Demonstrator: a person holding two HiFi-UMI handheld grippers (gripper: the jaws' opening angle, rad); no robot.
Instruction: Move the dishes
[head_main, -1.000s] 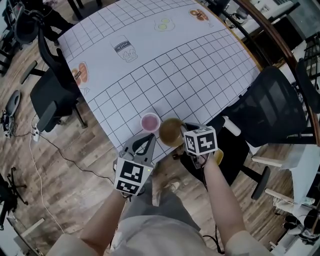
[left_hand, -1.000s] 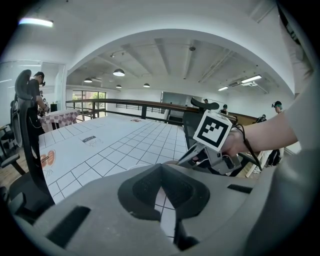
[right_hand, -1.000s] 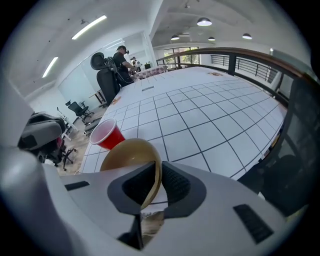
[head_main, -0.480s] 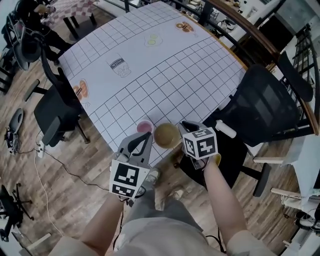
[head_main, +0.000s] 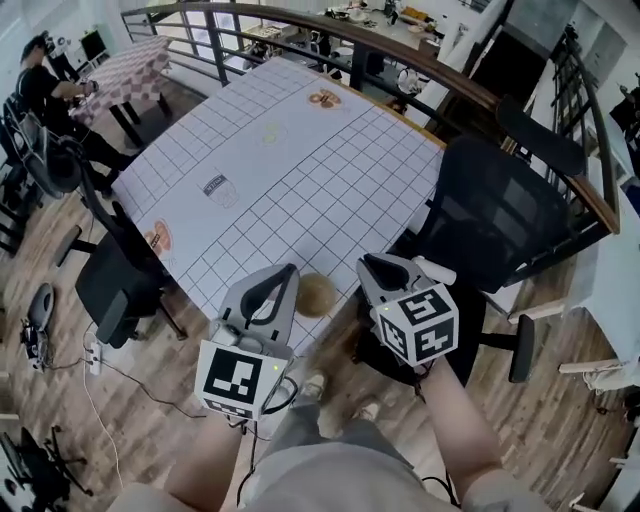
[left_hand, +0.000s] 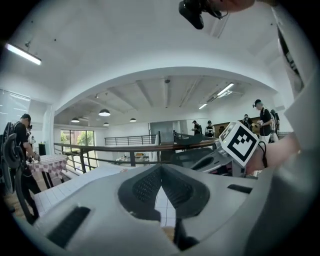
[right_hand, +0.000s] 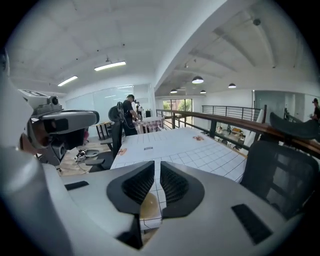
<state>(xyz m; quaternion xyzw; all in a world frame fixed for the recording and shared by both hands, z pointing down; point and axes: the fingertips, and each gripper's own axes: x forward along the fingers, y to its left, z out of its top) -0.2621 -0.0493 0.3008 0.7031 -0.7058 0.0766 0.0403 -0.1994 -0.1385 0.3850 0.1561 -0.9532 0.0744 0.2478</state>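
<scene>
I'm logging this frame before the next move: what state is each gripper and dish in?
left gripper: jaws shut, nothing between them, clear of the bowl.
right gripper: jaws shut to a thin slit, nothing between them, clear of the bowl.
brown bowl: upright on the table by its near edge, not held.
</scene>
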